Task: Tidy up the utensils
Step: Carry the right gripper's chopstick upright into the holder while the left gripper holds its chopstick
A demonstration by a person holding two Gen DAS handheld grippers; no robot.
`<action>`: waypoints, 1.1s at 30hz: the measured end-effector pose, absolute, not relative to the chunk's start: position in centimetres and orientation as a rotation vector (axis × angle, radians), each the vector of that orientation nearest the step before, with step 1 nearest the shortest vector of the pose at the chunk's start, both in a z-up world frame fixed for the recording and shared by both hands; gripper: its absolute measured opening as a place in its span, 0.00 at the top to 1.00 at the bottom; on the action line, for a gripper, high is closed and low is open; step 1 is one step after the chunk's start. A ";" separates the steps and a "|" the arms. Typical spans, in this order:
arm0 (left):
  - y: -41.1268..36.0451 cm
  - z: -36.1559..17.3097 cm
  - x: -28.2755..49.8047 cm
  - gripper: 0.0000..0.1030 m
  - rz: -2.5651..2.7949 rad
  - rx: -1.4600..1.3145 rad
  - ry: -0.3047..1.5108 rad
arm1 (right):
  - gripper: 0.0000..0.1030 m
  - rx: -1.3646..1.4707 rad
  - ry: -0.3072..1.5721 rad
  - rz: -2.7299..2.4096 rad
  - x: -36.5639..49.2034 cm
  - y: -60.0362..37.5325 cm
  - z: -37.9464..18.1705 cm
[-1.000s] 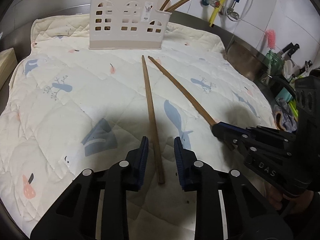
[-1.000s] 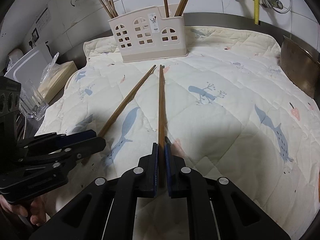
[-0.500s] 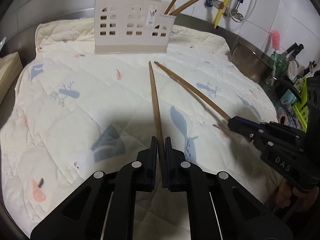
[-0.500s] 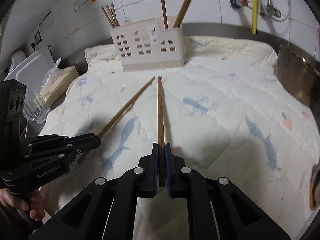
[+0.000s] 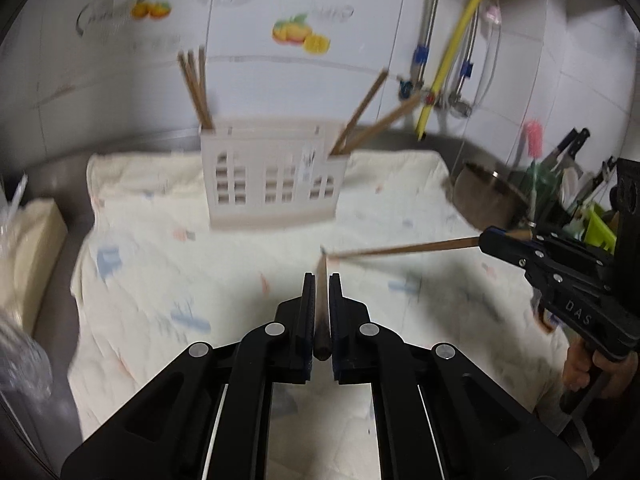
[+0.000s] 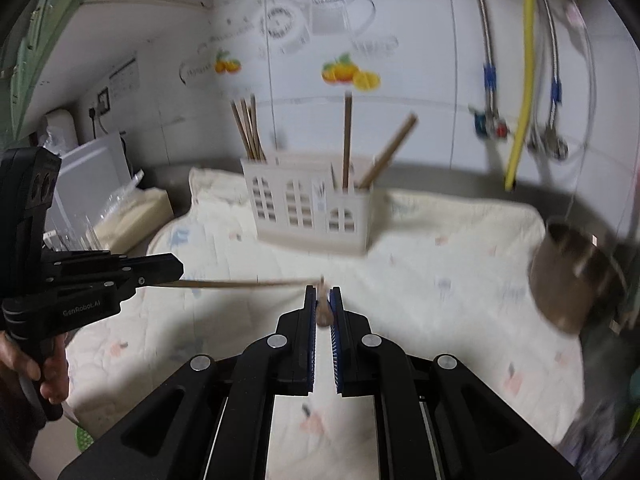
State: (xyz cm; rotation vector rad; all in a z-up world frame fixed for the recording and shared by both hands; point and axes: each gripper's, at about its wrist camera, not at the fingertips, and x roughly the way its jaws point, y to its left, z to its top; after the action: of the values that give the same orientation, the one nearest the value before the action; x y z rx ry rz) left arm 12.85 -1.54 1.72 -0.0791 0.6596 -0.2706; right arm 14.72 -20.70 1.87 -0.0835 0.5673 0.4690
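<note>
My left gripper (image 5: 321, 280) is shut on a brown chopstick (image 5: 321, 312) that points forward above the quilted mat (image 5: 160, 280). My right gripper (image 6: 324, 294) is shut on a second chopstick (image 6: 322, 312), seen end-on. In the left wrist view the right gripper (image 5: 486, 242) holds its chopstick (image 5: 404, 249) pointing left. In the right wrist view the left gripper (image 6: 178, 270) holds its chopstick (image 6: 240, 283) pointing right. The two tips nearly meet. The beige utensil holder (image 5: 272, 184), also in the right wrist view (image 6: 312, 212), stands ahead with several chopsticks (image 5: 196, 88) in it.
A metal bowl (image 6: 572, 272) sits at the mat's right edge. A dish rack with brushes and knives (image 5: 560, 184) is at far right. A tissue pack (image 6: 132, 216) and a white box lie at the left. Pipes and a yellow hose (image 6: 524, 80) hang on the tiled wall.
Both grippers have lifted their chopsticks off the mat and tilted up, facing the holder and wall. The left gripper, open one second ago, closed on its chopstick.
</note>
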 end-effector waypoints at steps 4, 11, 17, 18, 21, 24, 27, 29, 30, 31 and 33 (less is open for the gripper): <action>-1.6 3.9 14.2 0.95 -0.290 -0.065 0.639 | 0.94 -0.103 0.527 0.496 16.0 -20.5 4.7; -1.9 6.3 16.8 0.95 -0.311 -0.015 0.632 | 0.94 -0.149 0.505 0.564 18.5 -18.9 8.9; -2.2 6.2 17.3 0.95 -0.324 0.002 0.629 | 0.94 -0.178 0.489 0.590 18.7 -17.9 10.0; -2.2 6.1 17.2 0.95 -0.325 0.000 0.628 | 0.94 -0.174 0.490 0.593 18.7 -17.9 9.9; -2.2 5.9 16.9 0.95 -0.322 0.005 0.619 | 0.94 -0.167 0.496 0.592 18.8 -18.0 9.5; -2.0 5.7 16.5 0.95 -0.321 -0.008 0.616 | 0.94 -0.164 0.498 0.584 18.9 -18.2 9.2; -2.0 5.1 15.7 0.95 -0.314 -0.014 0.605 | 0.94 -0.161 0.490 0.574 18.7 -18.5 9.0; -1.9 4.4 14.9 0.95 -0.309 -0.027 0.601 | 0.94 -0.155 0.488 0.564 18.4 -18.8 8.6; -1.8 4.1 14.4 0.95 -0.304 -0.035 0.599 | 0.94 -0.153 0.488 0.560 18.2 -19.0 8.4; -1.7 3.6 13.8 0.95 -0.299 -0.047 0.596 | 0.94 -0.148 0.490 0.555 18.0 -19.3 8.1; -1.5 2.7 12.7 0.95 -0.287 -0.072 0.590 | 0.94 -0.132 0.495 0.547 17.5 -19.8 7.4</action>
State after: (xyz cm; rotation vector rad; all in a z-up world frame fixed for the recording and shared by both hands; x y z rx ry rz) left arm 12.74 -1.47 2.70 -0.0724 0.5905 -0.2866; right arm 17.54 -19.80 7.42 -0.1322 0.4950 0.5475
